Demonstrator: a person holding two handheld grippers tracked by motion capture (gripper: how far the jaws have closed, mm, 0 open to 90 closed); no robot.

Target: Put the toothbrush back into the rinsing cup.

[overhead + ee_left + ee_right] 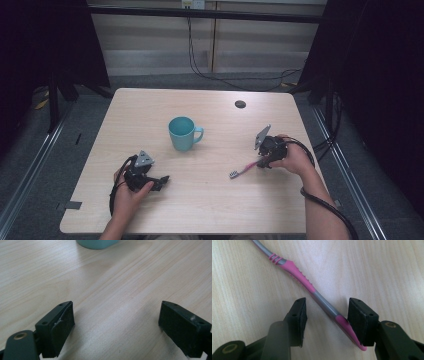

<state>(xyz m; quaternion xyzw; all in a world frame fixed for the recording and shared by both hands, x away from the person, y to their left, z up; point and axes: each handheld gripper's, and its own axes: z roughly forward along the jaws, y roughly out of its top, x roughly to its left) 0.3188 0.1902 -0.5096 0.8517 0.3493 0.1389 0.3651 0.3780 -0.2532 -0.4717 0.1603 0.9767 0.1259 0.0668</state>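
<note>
A pink and grey toothbrush point(244, 170) lies flat on the wooden table point(210, 205), bristle head toward the middle. In the right gripper view its handle point(299, 275) runs diagonally between the jaws of my right gripper point(327, 301). The right pad sits against the pink tail end while the left pad stands off it, so the handle is not clamped. In the high view my right gripper point(261, 162) is low over the handle end. A teal mug point(182, 133) stands upright mid-table. My left gripper point(162, 181) rests near the front left, jaws open and empty point(117, 307), with the mug's base point(97, 243) farther ahead.
A small dark round disc point(240, 104) sits in the tabletop at the back right. Dark stands and curtains flank the table, and cables point(220, 77) trail on the floor behind it. Bare wood lies between the mug and the front edge.
</note>
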